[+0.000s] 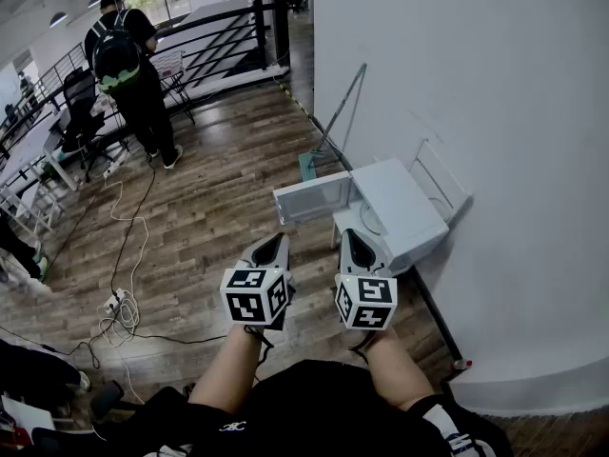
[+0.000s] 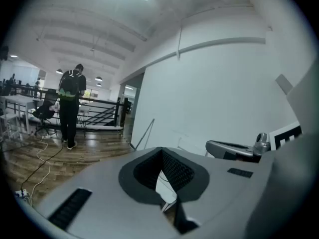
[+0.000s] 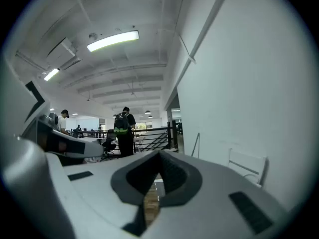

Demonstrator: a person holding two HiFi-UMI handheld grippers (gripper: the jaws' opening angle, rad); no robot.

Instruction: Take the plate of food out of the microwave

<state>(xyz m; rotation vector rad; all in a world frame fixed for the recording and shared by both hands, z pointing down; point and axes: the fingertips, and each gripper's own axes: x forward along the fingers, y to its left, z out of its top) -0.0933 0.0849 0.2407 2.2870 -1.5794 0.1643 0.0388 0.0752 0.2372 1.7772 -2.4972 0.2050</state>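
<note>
A white microwave [image 1: 400, 208] stands on the wooden floor against the white wall, its door [image 1: 312, 198] swung open to the left. Its inside faces away from the head view, so no plate of food shows. My left gripper [image 1: 273, 246] and right gripper [image 1: 354, 244] are held side by side just short of the microwave, both pointing toward it. In the left gripper view the left gripper [image 2: 162, 176] is shut with nothing in it. The right gripper view shows the right gripper [image 3: 158, 183] shut as well, and empty.
A mop [image 1: 338, 122] leans on the wall behind the microwave, and a white wire rack [image 1: 440, 174] stands beside it. Cables and a power strip [image 1: 119, 303] lie on the floor at the left. A person with a backpack [image 1: 128, 65] stands by the railing [image 1: 219, 36].
</note>
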